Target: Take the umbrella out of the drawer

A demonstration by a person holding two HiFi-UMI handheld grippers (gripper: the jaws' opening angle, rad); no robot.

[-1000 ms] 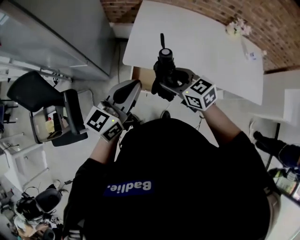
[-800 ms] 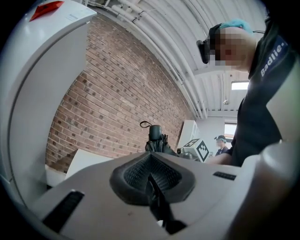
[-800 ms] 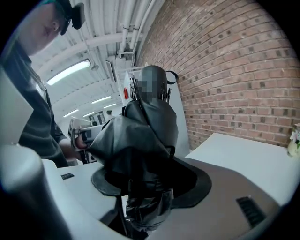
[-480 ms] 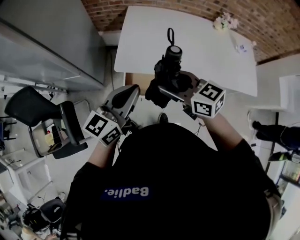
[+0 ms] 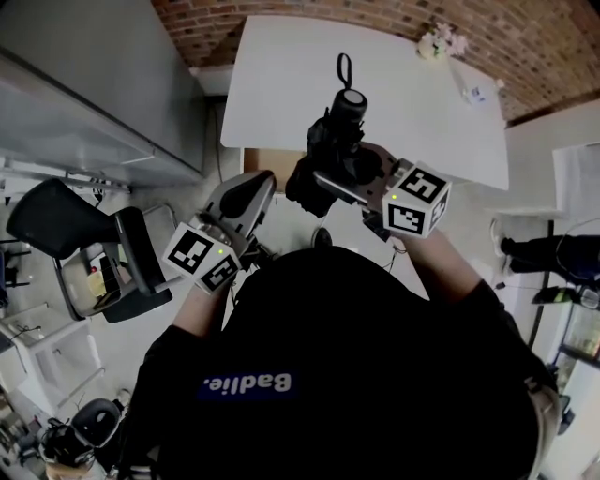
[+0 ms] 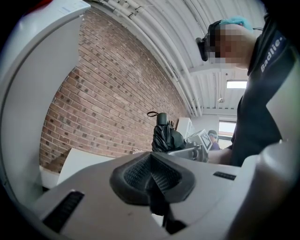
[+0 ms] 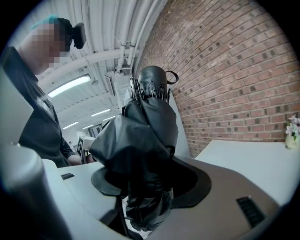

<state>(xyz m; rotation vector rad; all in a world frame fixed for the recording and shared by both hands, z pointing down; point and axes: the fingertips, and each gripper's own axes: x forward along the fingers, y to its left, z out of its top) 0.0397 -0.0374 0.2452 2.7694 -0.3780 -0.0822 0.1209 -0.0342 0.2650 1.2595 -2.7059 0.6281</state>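
A folded black umbrella [image 5: 333,150] with a wrist loop at its top stands upright in my right gripper [image 5: 345,178], which is shut on its folded fabric; in the right gripper view the umbrella [image 7: 145,140] fills the space between the jaws. It is held up in the air above the front edge of the white table [image 5: 281,84]. My left gripper [image 5: 246,195] is lower and to the left, shut with nothing between its fingers [image 6: 154,176]. The left gripper view shows the umbrella [image 6: 164,136] and the right gripper beyond it. A light brown opening [image 5: 267,159], possibly the drawer, shows under the table edge.
A small vase of flowers [image 5: 438,42] and a small box [image 5: 475,92] stand at the table's far right. A brick wall [image 5: 394,19] runs behind the table. A black chair [image 5: 84,244] stands on the left, a grey cabinet [image 5: 84,84] beyond it.
My right gripper has lifted the umbrella higher and slightly away from me. The left gripper has stayed about where it was.
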